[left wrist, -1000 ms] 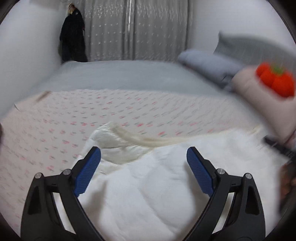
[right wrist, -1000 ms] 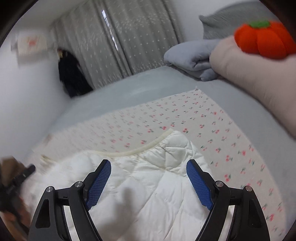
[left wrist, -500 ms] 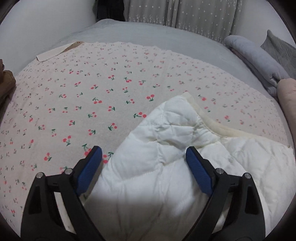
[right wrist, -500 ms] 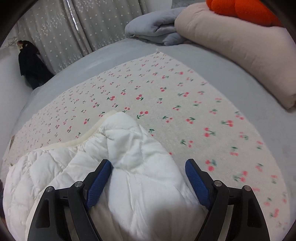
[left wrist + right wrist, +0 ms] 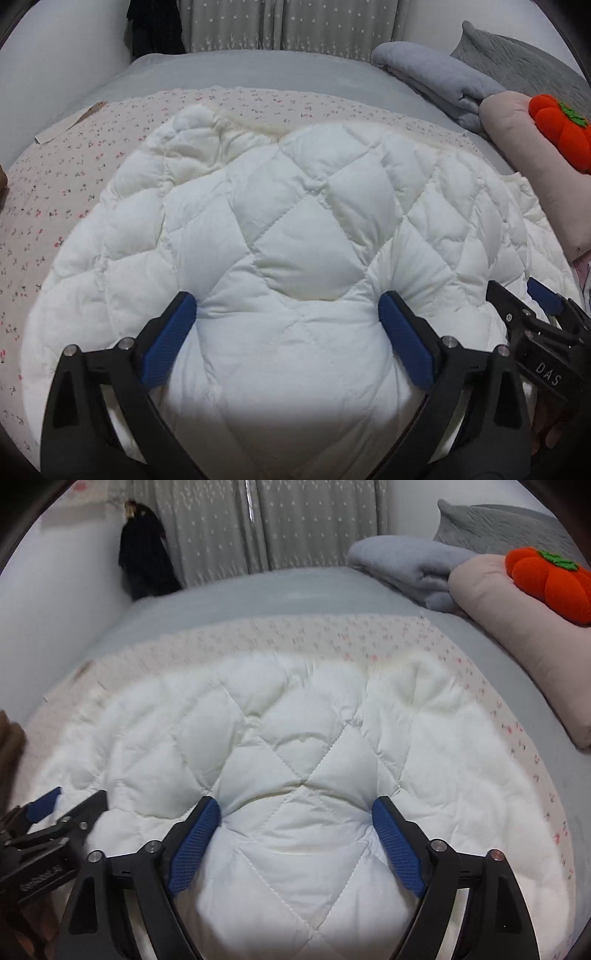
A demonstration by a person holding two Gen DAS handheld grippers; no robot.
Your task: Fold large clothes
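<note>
1. The left gripper (image 5: 288, 310) is spreading its fingers (image 5: 168, 341) wide, and a fold of the white quilted jacket (image 5: 303, 229) is bulging up between the blue pads, which are pressing into the padding on both sides without clamping it.
2. The right gripper (image 5: 295, 812) is doing the same at the jacket's (image 5: 295, 746) near edge: its fingers (image 5: 397, 851) are standing wide apart and denting the cloth on either side of a puffed mound.
3. In the left wrist view, the right gripper (image 5: 532, 299) is showing at 4 o'clock, just beside the left one; in the right wrist view, the left gripper (image 5: 70, 805) is sitting at 8 o'clock.
4. The jacket is lying spread across the cherry-print sheet (image 5: 55, 192), filling the middle of both views, with a cream trim running along its far edge at 12 o'clock.
5. The sheet is lying over the grey bed (image 5: 266, 594), which is stretching away toward 12 o'clock.
6. At 2 o'clock a pink pillow (image 5: 517, 627) is carrying an orange pumpkin plush (image 5: 550, 583), and a folded grey blanket (image 5: 406, 565) is lying just beside it.
7. Farthest off, grey curtains (image 5: 295, 520) are hanging at 12 o'clock, and a dark garment (image 5: 146, 565) is hanging at 11 o'clock.
</note>
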